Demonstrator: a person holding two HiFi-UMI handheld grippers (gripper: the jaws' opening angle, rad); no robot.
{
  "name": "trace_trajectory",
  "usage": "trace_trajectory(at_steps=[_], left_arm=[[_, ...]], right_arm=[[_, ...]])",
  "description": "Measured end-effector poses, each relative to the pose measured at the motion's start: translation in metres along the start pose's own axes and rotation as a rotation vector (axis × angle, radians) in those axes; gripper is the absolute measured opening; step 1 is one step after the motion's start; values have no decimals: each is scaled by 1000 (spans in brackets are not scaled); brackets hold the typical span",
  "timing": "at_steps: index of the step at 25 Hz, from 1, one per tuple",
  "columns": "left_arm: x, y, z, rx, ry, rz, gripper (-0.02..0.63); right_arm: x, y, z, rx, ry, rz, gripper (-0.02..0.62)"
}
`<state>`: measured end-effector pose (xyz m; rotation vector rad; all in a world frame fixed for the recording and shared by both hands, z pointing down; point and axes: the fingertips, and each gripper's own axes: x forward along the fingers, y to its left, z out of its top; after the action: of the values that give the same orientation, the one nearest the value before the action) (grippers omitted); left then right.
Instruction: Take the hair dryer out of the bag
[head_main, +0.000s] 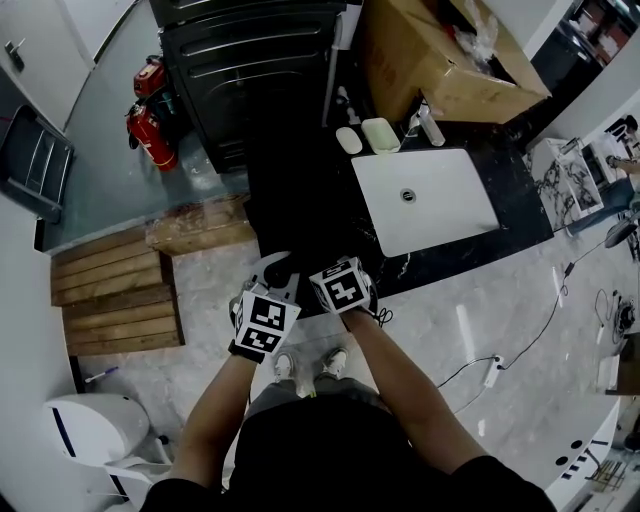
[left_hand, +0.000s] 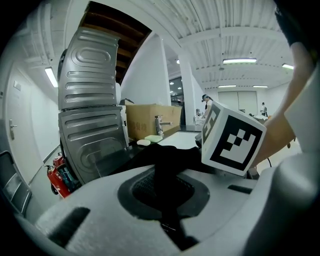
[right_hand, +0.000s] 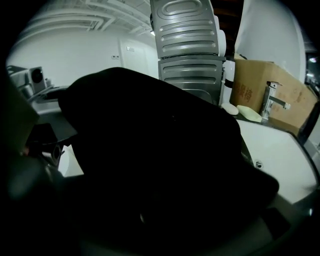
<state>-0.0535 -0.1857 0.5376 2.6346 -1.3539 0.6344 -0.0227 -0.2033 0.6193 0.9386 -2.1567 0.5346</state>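
Note:
The black bag (left_hand: 167, 155) lies on the dark counter (head_main: 300, 200) in front of me, hard to tell from it in the head view. My left gripper (left_hand: 167, 202) is shut on a fold of the bag's black fabric; in the head view the left gripper (head_main: 274, 274) is at the counter's front edge. Just to its right, the right gripper (head_main: 338, 272) points down into the bag. In the right gripper view the bag (right_hand: 150, 150) fills the picture, and the jaws show only dimly, far apart at the frame's sides. No hair dryer shows in any view.
A white sink (head_main: 425, 205) with a tap (head_main: 430, 125) is set in the counter at right, with a cardboard box (head_main: 440, 50) and soap dishes (head_main: 380, 135) behind it. A dark metal appliance (head_main: 250, 70) stands behind the bag. On the floor are fire extinguishers (head_main: 150, 125), wooden pallets (head_main: 115, 300) and a cable (head_main: 490, 370).

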Motion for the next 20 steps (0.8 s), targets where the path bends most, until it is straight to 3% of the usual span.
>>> trace_trajectory(at_steps=[9, 20], left_arm=[[4, 11, -3, 5, 0, 13, 23], [10, 26, -5, 23, 28, 34, 23]], right_arm=[[-9, 3, -1, 14, -27, 62, 270], [-47, 18, 4, 31, -135, 131, 267]])
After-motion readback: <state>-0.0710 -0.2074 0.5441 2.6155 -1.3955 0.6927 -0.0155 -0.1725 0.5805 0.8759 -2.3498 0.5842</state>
